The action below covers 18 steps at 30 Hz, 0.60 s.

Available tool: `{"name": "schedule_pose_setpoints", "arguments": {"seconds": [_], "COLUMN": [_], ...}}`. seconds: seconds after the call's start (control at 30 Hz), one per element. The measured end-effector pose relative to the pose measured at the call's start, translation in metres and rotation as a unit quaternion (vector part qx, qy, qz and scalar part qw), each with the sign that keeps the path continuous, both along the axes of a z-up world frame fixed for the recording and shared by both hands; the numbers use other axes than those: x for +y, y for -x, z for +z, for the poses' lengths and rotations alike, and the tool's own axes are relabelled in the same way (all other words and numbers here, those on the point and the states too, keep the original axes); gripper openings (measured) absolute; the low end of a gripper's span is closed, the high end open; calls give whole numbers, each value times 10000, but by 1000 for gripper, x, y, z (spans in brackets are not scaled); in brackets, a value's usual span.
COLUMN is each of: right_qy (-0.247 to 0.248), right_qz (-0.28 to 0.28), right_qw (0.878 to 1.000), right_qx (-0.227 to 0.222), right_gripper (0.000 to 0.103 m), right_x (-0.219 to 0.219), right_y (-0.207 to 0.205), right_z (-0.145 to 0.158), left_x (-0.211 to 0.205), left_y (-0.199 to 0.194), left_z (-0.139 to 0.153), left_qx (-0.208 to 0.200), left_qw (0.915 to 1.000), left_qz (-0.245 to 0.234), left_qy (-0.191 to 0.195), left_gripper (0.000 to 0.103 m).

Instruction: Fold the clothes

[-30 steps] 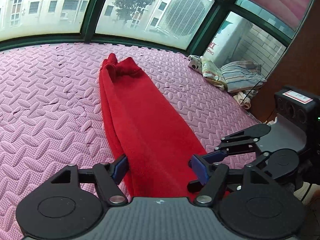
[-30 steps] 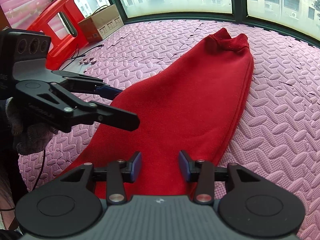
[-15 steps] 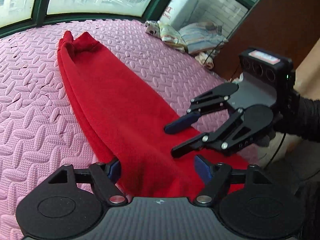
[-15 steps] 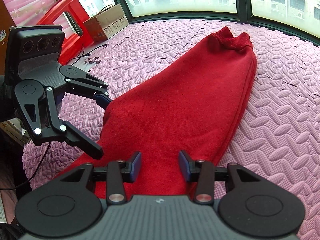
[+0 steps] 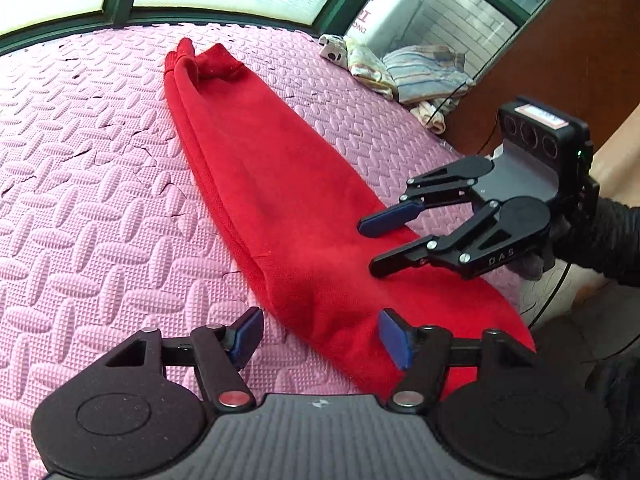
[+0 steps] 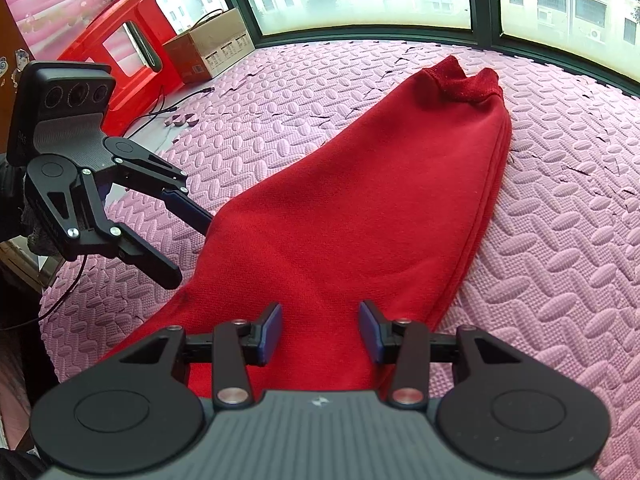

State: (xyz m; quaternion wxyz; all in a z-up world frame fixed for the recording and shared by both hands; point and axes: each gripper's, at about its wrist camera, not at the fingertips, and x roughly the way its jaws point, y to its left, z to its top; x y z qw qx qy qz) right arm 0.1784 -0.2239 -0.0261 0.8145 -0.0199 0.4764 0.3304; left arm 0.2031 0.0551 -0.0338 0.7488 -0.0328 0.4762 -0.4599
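A red garment [image 5: 280, 200] lies folded into a long narrow strip on the pink foam mat [image 5: 80, 208]; it also shows in the right wrist view [image 6: 360, 208]. My left gripper [image 5: 320, 338] is open and empty, low over the near end of the strip. My right gripper [image 6: 320, 330] is open and empty over the same end. Each gripper shows in the other's view: the right gripper [image 5: 372, 248] hovers open above the strip's right edge, the left gripper [image 6: 192, 248] open at its left edge.
A pile of striped and pale clothes [image 5: 404, 68] lies at the mat's far right corner. A red plastic stool [image 6: 132, 44] and a cardboard box [image 6: 208, 46] stand by the windows. A cable [image 6: 160, 108] runs along the mat's left edge.
The left gripper has pulled back and swung left, so its fingers now straddle the strip's left edge. The right gripper has hardly moved. Both stay open.
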Motion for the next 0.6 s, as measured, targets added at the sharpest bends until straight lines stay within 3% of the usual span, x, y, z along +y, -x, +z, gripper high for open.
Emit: {"name": "schedule_pose_setpoints", "arguments": {"seconds": [0.17,0.27,0.33,0.6], "right_qy": [-21,0,8,100], "right_qz": [-21,3,30,38], "right_qw": [10000,10000,10000,9999], "right_qx": [-8,-8,-27,-94], "right_gripper": [44,44,43,43], "right_x": [0,0,0,-1], "right_y": [1,0,0,3], "right_z": [0,0,0,4], "left_x": [11,11,9,3], "left_y": [-9,-11,-9,15], "left_z": [-4,-11,-15,1], "left_qx": [226,354,389,-207], "left_qw": [9974,9950,9943,9907], "left_qz": [647,915,990,1242], "left_qy": [233,162,30,-511], "left_gripper": [66,39,29,29]}}
